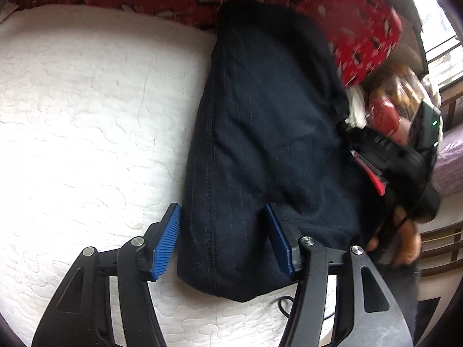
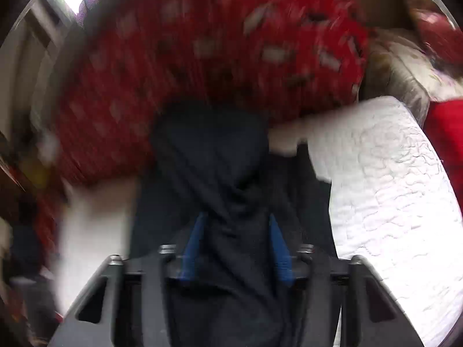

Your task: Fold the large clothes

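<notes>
dark pinstriped garment (image 1: 260,144) lay partly folded on the bed (image 1: 86,115); our right hand-held gripper (image 2: 235,243) pinched its cloth, left hand-held gripper (image 1: 222,240) stood half open astride it; further folds remained.

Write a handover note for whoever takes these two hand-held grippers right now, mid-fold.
Left hand-held gripper: jaws open, straddling the near end of the dark pinstriped garment; pads not pressing on it.
Right hand-held gripper: shut on a bunched part of the same garment; its view is blurred.
Garment: lies lengthwise on the white quilted bed cover, far end against the red patterned pillow.
Done: the garment lies as a long narrow strip, apparently already folded lengthwise.
Left: probably fold it end to end, then smooth it. How much cloth the right pads hold cannot be told.
</notes>
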